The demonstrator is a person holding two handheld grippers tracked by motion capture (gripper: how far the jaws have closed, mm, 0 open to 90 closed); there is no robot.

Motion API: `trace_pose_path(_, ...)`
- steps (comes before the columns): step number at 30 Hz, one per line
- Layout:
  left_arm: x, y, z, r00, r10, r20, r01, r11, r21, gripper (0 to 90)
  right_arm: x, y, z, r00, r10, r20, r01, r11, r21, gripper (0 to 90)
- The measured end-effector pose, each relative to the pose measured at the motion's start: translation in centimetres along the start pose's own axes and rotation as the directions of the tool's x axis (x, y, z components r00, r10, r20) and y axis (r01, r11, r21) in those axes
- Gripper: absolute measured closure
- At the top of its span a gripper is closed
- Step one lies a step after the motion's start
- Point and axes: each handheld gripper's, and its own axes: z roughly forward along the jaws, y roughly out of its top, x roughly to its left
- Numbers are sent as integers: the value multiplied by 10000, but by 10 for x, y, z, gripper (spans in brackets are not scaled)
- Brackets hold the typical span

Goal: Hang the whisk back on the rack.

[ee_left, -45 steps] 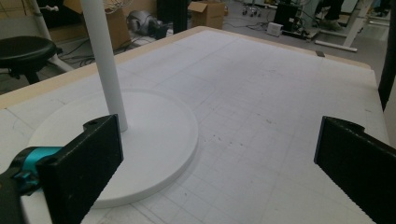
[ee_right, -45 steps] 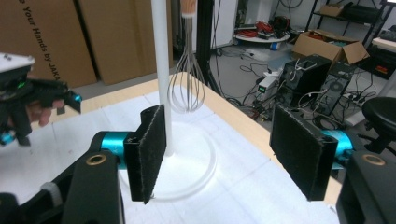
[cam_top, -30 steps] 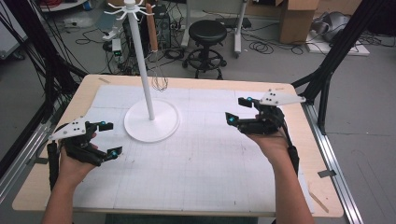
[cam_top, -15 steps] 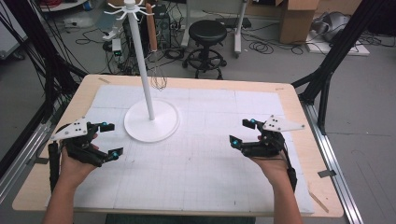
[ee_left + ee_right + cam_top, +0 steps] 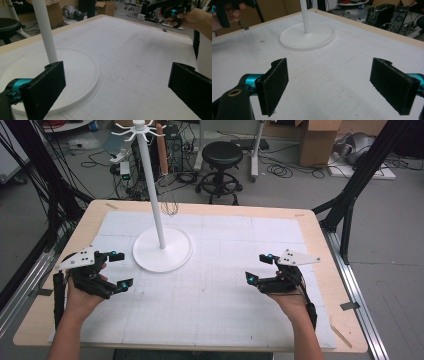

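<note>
A white stand with a round base (image 5: 150, 256) and a tall pole (image 5: 153, 190) rises at the back left of the white grid mat (image 5: 225, 310). What looks like a whisk (image 5: 170, 205) hangs from a hook at its top. My left gripper (image 5: 122, 268) hovers low just left of the base, open and empty; in the left gripper view (image 5: 117, 82) the base (image 5: 75, 65) lies ahead of its left jaw. My right gripper (image 5: 256, 266) is low over the mat's right side. Its jaws have just been opening and hold nothing (image 5: 329, 85).
The wooden table edge (image 5: 320, 250) frames the mat. Behind the table stand a black stool (image 5: 222, 155), cables, computer cases and cardboard boxes (image 5: 320, 140). Black frame legs (image 5: 350, 195) stand at the right and left. The right hand (image 5: 190, 17) shows across the table.
My right hand has come down and a little toward the near edge, and its jaws stand wider than before. The left hand and the stand have not moved.
</note>
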Motion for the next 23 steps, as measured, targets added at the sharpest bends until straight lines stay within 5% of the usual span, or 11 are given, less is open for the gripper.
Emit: trace_pose_path(23,-2,-1,2,10000,29,20,-29,9998,187,18,-1,2,0,10000,3,29,-3,10000,40,142)
